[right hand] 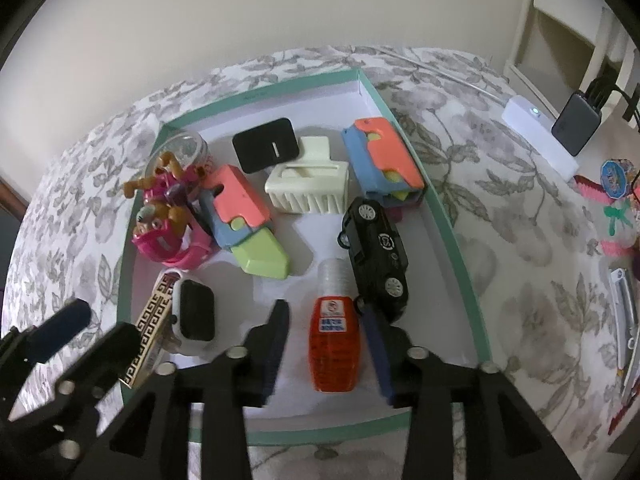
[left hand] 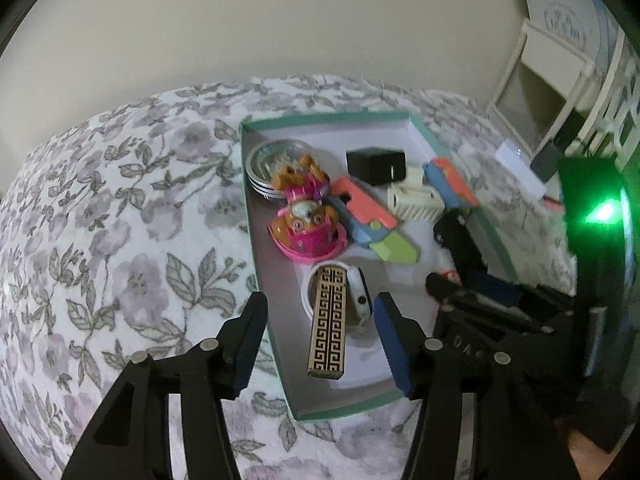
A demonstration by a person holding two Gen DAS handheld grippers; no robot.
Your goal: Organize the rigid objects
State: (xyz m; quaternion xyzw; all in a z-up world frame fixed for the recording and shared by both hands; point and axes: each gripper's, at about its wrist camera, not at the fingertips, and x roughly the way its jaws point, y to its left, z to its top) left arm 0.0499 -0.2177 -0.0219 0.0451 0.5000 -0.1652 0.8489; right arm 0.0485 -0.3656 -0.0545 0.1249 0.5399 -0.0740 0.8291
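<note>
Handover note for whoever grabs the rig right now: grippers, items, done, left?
Left gripper: open, empty, over the near end of the teal tray.
Right gripper: jaws open either side of the orange bottle, which lies in the tray; not gripped.
Done, in tray: black toy car, cream hair clip, gold patterned box, smartwatch.
Left: items out on the bedspread at right, including a pink comb.

the floral cloth (right hand: 500, 200) looks soft and matt. the tray (right hand: 460, 236) seems smooth card, teal rim, white inside. the orange bottle (right hand: 333, 350) is glossy faceted plastic with a clear ribbed cap. the toy car (right hand: 378, 248) is shiny black. the cream clip (right hand: 308, 188) is matt plastic. the fingers (right hand: 378, 348) carry dull blue pads.
</note>
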